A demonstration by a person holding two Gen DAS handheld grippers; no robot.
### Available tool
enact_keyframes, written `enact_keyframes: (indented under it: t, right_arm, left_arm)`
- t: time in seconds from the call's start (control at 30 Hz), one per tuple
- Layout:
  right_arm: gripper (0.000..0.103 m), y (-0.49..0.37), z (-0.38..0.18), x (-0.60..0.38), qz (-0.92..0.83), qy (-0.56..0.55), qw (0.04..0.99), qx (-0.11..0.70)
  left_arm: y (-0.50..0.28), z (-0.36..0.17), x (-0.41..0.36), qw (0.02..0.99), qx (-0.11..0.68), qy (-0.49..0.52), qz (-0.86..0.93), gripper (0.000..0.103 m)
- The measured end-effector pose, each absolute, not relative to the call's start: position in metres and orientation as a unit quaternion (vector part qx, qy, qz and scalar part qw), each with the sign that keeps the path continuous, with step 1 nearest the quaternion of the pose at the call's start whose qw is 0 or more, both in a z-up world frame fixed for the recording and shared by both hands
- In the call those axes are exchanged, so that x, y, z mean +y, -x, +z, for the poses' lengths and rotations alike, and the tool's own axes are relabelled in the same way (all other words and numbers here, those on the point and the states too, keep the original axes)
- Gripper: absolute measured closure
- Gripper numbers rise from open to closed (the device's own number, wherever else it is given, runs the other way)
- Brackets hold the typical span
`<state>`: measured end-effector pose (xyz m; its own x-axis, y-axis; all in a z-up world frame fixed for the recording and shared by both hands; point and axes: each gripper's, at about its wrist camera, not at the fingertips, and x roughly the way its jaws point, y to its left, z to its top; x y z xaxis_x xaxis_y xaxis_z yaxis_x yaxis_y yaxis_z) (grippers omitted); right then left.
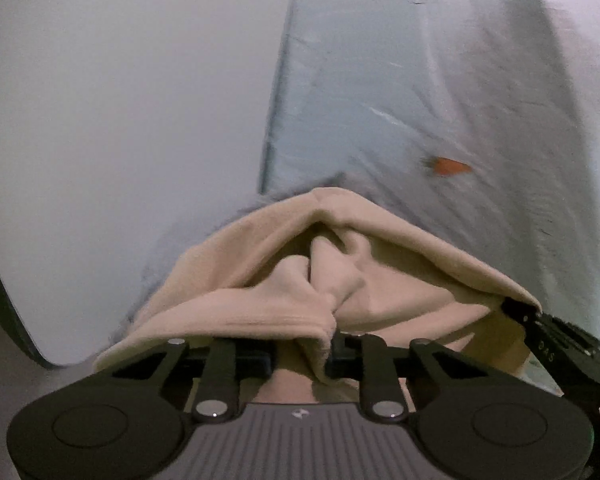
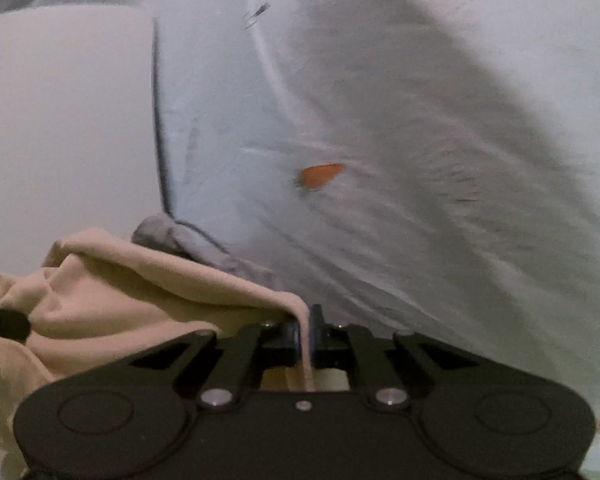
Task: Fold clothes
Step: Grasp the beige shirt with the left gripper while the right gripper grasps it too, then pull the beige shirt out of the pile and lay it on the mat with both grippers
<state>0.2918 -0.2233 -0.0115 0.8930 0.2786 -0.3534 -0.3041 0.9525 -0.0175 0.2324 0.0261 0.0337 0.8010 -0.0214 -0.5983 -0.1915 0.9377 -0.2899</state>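
Both grippers were clamped on a beige garment [image 1: 400, 264]: the left gripper [image 1: 298, 354] pinched a bunched fold of it, the right gripper [image 2: 305, 334] a thin edge. The cloth hung slack between them above a blurred pale blue sheet [image 2: 236, 128] bearing an orange mark [image 2: 320, 175].

**Count of what shows**

One beige garment [image 1: 400, 256]. One grey garment [image 2: 188, 240] behind it. Two grippers: left gripper [image 1: 298, 354], right gripper [image 2: 305, 330]. One pale blue sheet [image 2: 236, 128] bearing one clear orange carrot print [image 2: 320, 174].
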Motion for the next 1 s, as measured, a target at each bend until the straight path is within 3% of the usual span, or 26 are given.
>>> enact_keyframes:
  t: [0.43, 0.83, 0.93, 1.0]
  right_arm:
    - [0.098, -0.054, 0.003, -0.419, -0.07, 0.006, 0.981, 0.179]
    - [0.096, 0.119, -0.077, -0.613, -0.231, -0.037, 0.905, 0.354]
    - [0.084, 0.135, -0.099, -0.632, -0.211, -0.037, 0.89, 0.403]
    - [0.07, 0.137, -0.103, -0.631, -0.194, -0.031, 0.89, 0.412]
  left_arm:
    - [-0.103, 0.029, -0.142, 0.906, 0.377, 0.098, -0.163, 0.083]
    - [0.038, -0.057, -0.336, 0.782, 0.556, 0.054, -0.277, 0.079]
    - [0.053, -0.065, -0.341, 0.782, 0.567, 0.054, -0.254, 0.075]
    - [0.061, -0.065, -0.335, 0.787, 0.57, 0.059, -0.229, 0.068]
